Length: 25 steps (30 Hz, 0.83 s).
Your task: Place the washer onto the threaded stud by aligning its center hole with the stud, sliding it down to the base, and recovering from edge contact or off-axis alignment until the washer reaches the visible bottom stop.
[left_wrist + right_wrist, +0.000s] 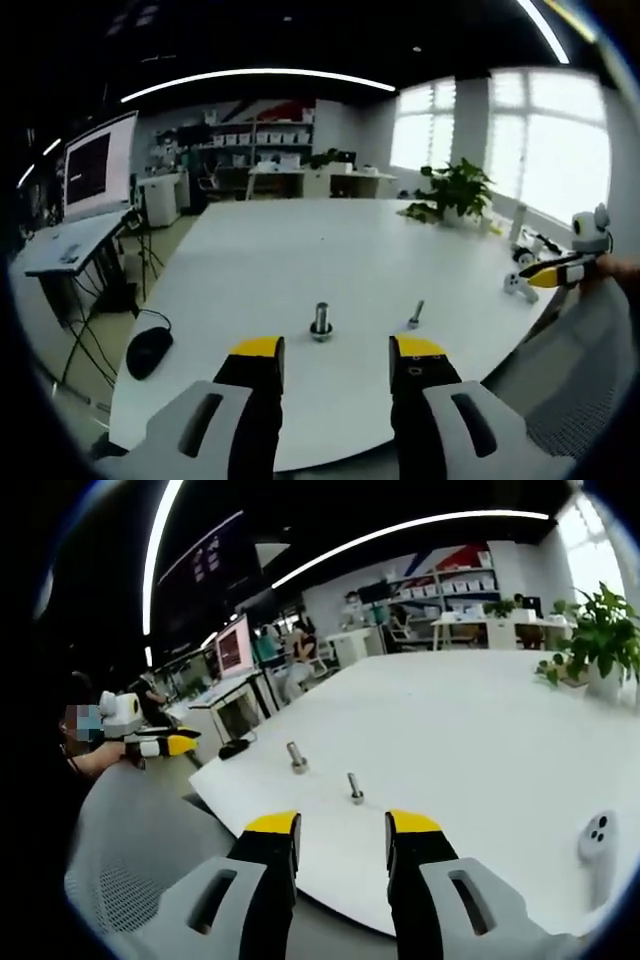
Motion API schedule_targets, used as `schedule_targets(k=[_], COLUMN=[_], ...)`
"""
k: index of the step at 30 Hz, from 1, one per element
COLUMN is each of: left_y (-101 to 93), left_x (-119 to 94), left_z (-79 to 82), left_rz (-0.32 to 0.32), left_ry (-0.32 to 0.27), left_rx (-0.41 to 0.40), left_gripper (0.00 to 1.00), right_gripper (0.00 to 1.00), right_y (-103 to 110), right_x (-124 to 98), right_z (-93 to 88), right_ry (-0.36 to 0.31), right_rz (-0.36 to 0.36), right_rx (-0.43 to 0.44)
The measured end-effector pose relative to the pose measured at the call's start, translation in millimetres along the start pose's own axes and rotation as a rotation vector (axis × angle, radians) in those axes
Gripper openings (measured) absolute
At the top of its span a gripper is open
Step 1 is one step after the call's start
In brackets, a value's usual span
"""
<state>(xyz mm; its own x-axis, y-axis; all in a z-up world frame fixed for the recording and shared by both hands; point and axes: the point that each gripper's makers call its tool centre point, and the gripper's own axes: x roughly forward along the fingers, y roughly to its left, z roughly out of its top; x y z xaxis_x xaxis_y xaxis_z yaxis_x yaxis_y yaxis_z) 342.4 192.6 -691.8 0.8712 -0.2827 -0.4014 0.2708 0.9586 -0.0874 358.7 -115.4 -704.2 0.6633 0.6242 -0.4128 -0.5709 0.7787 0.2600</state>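
Note:
A thick metal threaded stud [321, 322] stands upright on the white table [280, 260], just beyond my left gripper [337, 350], which is open and holds nothing. A wider ring sits at the stud's foot; I cannot tell whether it is the washer. A thinner bolt [415, 315] stands to its right. In the right gripper view the stud [297, 757] and the thin bolt [354, 788] stand near the table's edge, ahead of my open, empty right gripper [342, 825], which hangs off the table over a grey mesh chair [130, 870].
A black mouse [148, 350] lies at the table's left edge. A white controller [515, 283] and a potted plant [455, 190] are at the right. The right gripper [565, 268] shows beyond the right edge, the left gripper [150, 742] at the left. Desks and shelves stand behind.

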Motion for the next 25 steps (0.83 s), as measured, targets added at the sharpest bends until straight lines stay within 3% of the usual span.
schedule_targets(k=[9, 13, 21, 25], left_y=[0.8, 2.3, 0.6, 2.2], left_x=[0, -1, -1, -3], left_z=[-2.2, 0.5, -3.1, 1.2], left_rz=[-0.004, 0.005, -0.003, 0.01], left_ry=[0.012, -0.001, 0.018, -0.004], left_rx=[0.004, 0.028, 0.03, 0.044], left_gripper=[0.36, 0.3, 0.26, 0.21], right_gripper=[0.34, 0.33, 0.33, 0.32], right_y=[-1, -3, -2, -2], right_x=[0, -4, -3, -3], right_z=[-0.3, 10.3, 7.9, 8.3], right_ry=[-0.001, -0.069, -0.054, -0.059], right_rz=[-0.006, -0.014, -0.009, -0.003], right_rx=[0.011, 0.036, 0.032, 0.041])
